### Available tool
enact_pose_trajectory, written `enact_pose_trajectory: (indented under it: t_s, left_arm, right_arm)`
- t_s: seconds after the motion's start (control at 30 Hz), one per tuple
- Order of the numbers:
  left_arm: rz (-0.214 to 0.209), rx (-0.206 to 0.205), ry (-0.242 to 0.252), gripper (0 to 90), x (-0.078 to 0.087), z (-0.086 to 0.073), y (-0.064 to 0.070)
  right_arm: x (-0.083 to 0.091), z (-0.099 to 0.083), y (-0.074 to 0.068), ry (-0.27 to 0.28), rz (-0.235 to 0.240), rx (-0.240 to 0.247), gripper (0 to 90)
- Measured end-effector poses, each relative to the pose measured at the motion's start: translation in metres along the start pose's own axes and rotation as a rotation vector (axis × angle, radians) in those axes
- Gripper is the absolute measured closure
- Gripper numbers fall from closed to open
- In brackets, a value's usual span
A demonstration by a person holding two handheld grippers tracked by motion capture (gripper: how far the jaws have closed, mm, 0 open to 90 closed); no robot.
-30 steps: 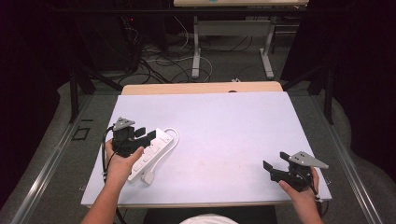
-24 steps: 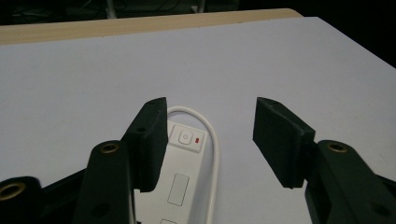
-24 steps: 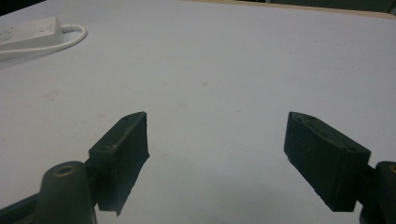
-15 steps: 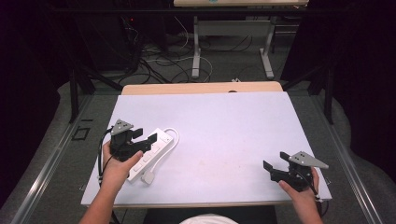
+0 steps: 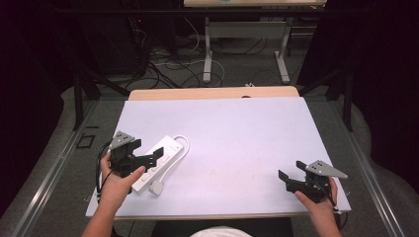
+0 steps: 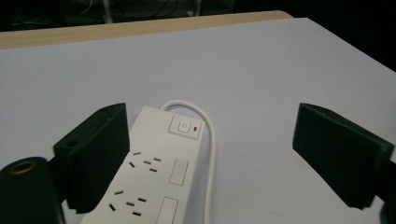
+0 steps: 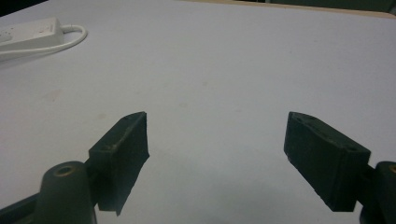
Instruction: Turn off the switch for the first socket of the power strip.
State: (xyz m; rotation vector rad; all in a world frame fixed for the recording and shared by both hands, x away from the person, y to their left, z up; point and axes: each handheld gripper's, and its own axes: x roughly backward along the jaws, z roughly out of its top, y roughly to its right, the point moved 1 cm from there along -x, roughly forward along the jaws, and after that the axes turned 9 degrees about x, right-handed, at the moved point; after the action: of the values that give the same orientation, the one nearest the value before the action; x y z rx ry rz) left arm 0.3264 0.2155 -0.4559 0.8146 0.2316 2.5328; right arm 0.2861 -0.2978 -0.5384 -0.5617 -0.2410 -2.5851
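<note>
The left claw (image 5: 150, 157) hangs spread wide over the white power strip (image 5: 157, 161), whose cord loops at its far end. The right claw (image 5: 289, 177) rests spread over the bare table (image 5: 237, 133), well apart.

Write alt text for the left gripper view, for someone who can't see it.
A white power strip lies on a pale table, under the left gripper, whose two black jaws stand wide apart with one jaw over the strip's edge. Its white cord loops around the end that carries the switch.
</note>
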Motion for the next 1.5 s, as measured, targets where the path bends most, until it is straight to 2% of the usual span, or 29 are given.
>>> enact_pose_trajectory:
  t_s: [0.17,0.5,1.0,1.3,1.5]
  left_arm:
    - [-0.009,0.016,0.001,0.2,0.006,-0.005,-0.007]
    - [0.017,0.064,0.035,0.2,0.015,-0.017,-0.026]
    - [0.089,0.116,0.037,0.2,0.017,-0.040,-0.050]
    - [0.117,0.122,0.039,0.1,0.015,-0.053,-0.061]
    - [0.135,0.108,0.039,0.2,0.014,-0.059,-0.066]
  right_arm:
    - [0.000,0.000,0.000,-0.004,-0.001,-0.001,21.1]
    - [0.000,0.000,0.000,-0.002,0.001,0.002,21.0]
    - [0.000,0.000,0.000,-0.006,-0.001,-0.001,21.0]
    - [-0.001,-0.001,0.000,-0.002,-0.005,-0.003,21.0]
    - [0.000,-0.001,0.001,-0.001,-0.005,-0.003,21.0]
